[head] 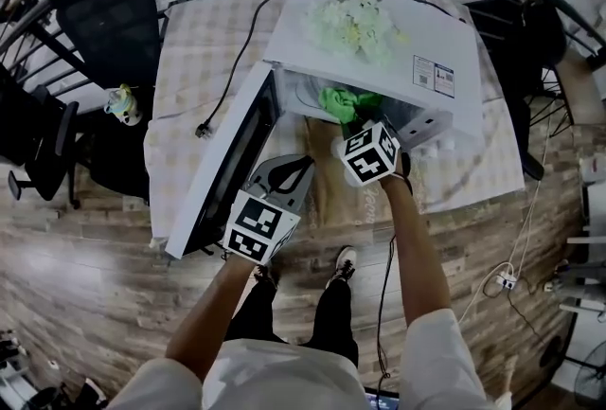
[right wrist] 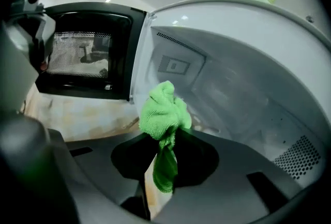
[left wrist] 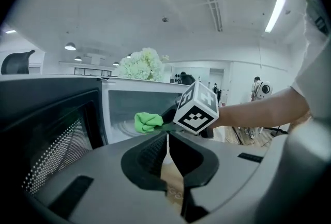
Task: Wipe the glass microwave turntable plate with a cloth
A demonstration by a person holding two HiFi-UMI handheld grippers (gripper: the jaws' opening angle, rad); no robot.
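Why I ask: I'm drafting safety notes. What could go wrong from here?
1. The right gripper pinches the green cloth by one narrow fold; a hard swipe might pull it free, leaving bare jaws against the glass plate.
2. The plate likely sits loose inside the microwave; pressing near its rim could tip it.
3. The left gripper, shut and empty, hangs beside the open door and could knock it.
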